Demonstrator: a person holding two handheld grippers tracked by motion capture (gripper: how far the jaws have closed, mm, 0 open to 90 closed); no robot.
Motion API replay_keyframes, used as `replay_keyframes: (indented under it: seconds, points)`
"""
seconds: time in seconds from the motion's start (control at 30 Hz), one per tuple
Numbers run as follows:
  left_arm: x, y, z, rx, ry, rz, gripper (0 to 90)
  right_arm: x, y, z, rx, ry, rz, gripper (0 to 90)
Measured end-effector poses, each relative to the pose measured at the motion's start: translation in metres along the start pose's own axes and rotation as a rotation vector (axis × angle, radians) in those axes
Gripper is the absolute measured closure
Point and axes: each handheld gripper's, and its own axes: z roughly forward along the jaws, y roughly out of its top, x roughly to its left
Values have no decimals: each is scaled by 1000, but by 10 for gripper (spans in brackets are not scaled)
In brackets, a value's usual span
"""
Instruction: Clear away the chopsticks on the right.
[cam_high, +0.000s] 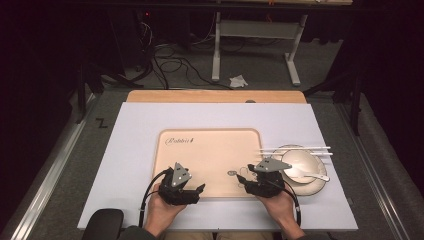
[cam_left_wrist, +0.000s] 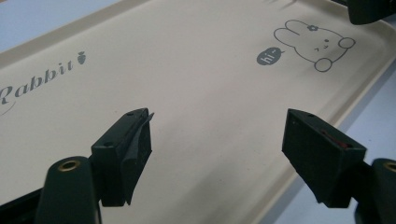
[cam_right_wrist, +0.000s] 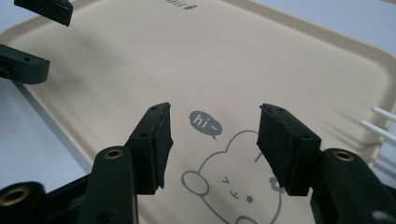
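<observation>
Tray (cam_high: 210, 150) lay flat mid-bench under both grippers, left (cam_high: 192, 192) and right (cam_high: 245, 180), fingers spread and empty; judged at risk of sliding into bowl (cam_high: 305, 165) and chopsticks (cam_high: 300, 149) if nudged sideways.

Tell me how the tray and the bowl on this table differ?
The tray is flat, rectangular and beige, with a rabbit drawing and the word Rabbit printed on it; the bowl is round, deep and white. The tray carries nothing, while the bowl holds a white spoon and has chopsticks laid across its rim. The tray lies mid-table; the bowl stands just beyond its right edge. Both rest on the pale table top.
</observation>
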Motion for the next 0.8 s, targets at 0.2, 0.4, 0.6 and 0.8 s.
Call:
replay_keyframes:
  seconds: [0.2, 0.4, 0.6, 0.8]
  points:
    - [1, 0, 1, 5, -7, -2, 241, -1, 0, -1, -7, 8, 6, 466]
    - [2, -2, 1, 0, -8, -12, 241, -3, 0, -3, -9, 22, 28, 473]
    - [2, -2, 2, -12, -4, -25, 248, -3, 0, -5, -6, 24, 24, 488]
    - [2, 0, 4, -4, -11, -20, 247, -1, 1, -12, -13, 39, 24, 506]
